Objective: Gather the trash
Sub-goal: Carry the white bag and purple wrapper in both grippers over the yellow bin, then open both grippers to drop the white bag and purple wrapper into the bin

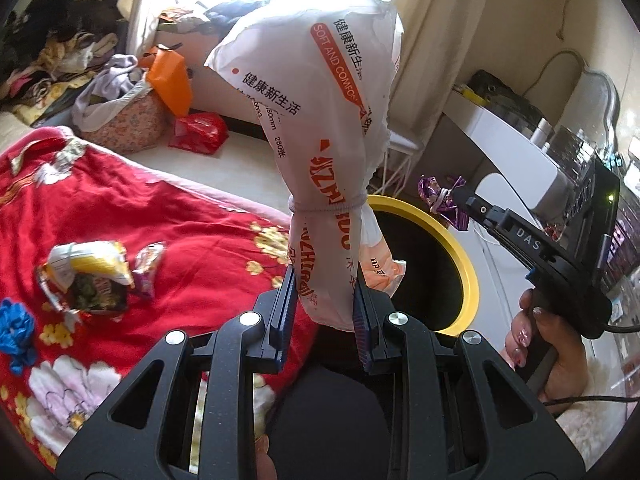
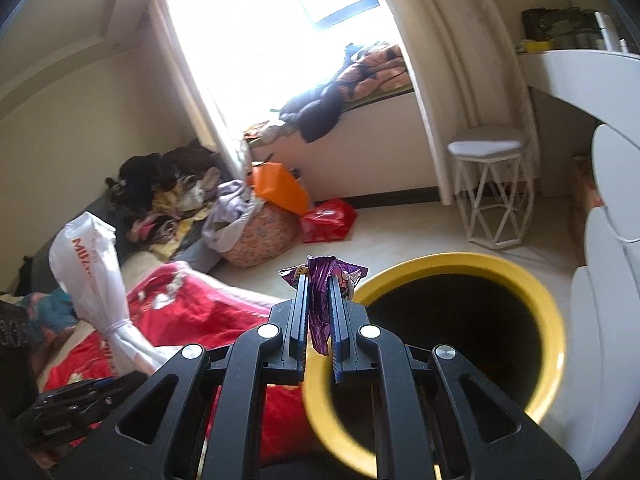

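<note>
A person's two claws carry trash beside a yellow-rimmed bin [image 1: 460, 248] in a cluttered bedroom. The left claw [image 1: 325, 300] pinches the lower end of a white plastic package [image 1: 316, 92], its blue pads pressed against both sides of the wrapper, which stands upright above the fingers and is tied round the middle with a white band [image 1: 328, 205]. Printing on the package reads "SOFT AND COMFORT" in an orange stripe, with black Chinese characters "健康新生活", the figures "180mm" and "280", and large orange letters only partly legible; from the right wrist view the same package shows orange letters beginning "MUZ".

The right claw [image 2: 319, 304] is pressed together on a crumpled purple foil wrapper [image 2: 324, 280], held just at the near edge of the bin's dark opening. Its print is too creased to read. In the left wrist view the right claw's black body bears the letters "DAS", and a hand [image 1: 540, 344] grips its handle.

On the red floral blanket [image 1: 168, 216] of the bed lie an opened yellow and silver snack bag [image 1: 88, 276], a small purple wrapper [image 1: 149, 264] touching it, and something crumpled and blue [image 1: 16, 328] well apart, at the frame's left edge. By the window stand an orange paper bag [image 2: 280, 188], a red plastic bag [image 2: 328, 220] and a white stool [image 2: 492, 188].
</note>
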`<state>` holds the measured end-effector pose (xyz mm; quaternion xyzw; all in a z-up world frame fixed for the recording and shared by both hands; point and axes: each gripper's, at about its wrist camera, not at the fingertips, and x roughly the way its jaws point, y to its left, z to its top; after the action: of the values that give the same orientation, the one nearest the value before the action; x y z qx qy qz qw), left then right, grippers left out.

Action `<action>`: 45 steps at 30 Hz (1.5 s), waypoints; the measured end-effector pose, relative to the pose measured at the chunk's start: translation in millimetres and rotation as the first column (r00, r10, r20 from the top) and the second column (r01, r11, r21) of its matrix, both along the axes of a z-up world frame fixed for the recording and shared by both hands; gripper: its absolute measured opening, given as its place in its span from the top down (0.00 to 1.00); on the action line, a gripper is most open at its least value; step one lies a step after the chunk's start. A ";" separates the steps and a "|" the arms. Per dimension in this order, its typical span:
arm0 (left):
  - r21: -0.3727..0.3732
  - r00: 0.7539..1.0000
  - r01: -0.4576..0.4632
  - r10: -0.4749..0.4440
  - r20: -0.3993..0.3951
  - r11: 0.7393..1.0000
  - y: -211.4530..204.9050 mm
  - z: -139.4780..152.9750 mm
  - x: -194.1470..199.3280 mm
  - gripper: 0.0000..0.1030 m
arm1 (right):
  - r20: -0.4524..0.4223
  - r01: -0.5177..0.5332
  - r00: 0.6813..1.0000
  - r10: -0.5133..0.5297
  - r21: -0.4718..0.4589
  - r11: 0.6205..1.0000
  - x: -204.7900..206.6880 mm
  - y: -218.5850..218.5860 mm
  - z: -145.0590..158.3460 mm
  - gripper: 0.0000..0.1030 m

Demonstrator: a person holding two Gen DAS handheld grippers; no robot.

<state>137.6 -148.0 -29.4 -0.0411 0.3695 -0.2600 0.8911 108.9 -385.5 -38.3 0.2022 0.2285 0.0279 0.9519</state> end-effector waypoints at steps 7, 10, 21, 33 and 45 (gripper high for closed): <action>0.010 0.999 0.046 -0.046 -0.010 0.999 -25.6 -5.9 6.0 0.81 | -0.012 0.077 0.997 -0.078 -0.028 0.997 -2.2 -23.1 -9.2 0.91; 0.017 0.998 0.062 -0.062 -0.016 0.998 -36.0 -9.4 7.9 0.81 | -0.020 0.103 0.994 -0.103 -0.031 0.994 0.1 -32.3 -13.0 0.91; 0.053 0.994 0.110 -0.108 -0.034 0.993 -67.4 -19.9 15.2 0.81 | -0.058 0.158 0.986 -0.157 0.009 0.987 2.6 -58.5 -30.4 0.91; 0.081 0.984 0.159 -0.152 -0.090 0.984 -97.0 -41.0 26.0 0.80 | -0.124 0.218 0.970 -0.210 0.055 0.974 3.2 -78.0 -50.6 0.91; 0.109 0.975 0.187 -0.172 -0.140 0.976 -120.7 -57.2 39.2 0.80 | -0.163 0.201 0.969 -0.187 0.073 0.977 11.9 -79.1 -58.4 0.91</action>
<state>176.8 -268.6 -86.6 0.0300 0.4439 -0.3134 0.8389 120.7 -464.5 -96.8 0.2676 0.2793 -0.0711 0.9194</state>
